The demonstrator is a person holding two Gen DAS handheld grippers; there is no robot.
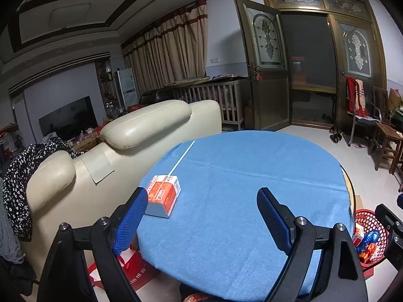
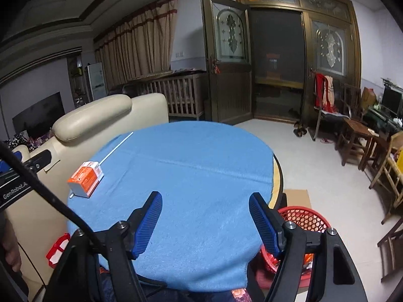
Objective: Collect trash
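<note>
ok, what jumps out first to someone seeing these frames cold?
The round table under a blue cloth fills both views. An orange-and-white carton lies near its left edge, a white straw beyond it. A red mesh basket holding trash sits on the floor at the table's right.

"GenRobot.A…" stands in white letters on the black body of the left gripper (image 2: 15, 188), cut off at the picture's left edge. The red bag (image 1: 136, 274) beneath that gripper's left finger bears white characters, too small to read. The orange carton (image 1: 163, 196) carries unreadable print.
</note>
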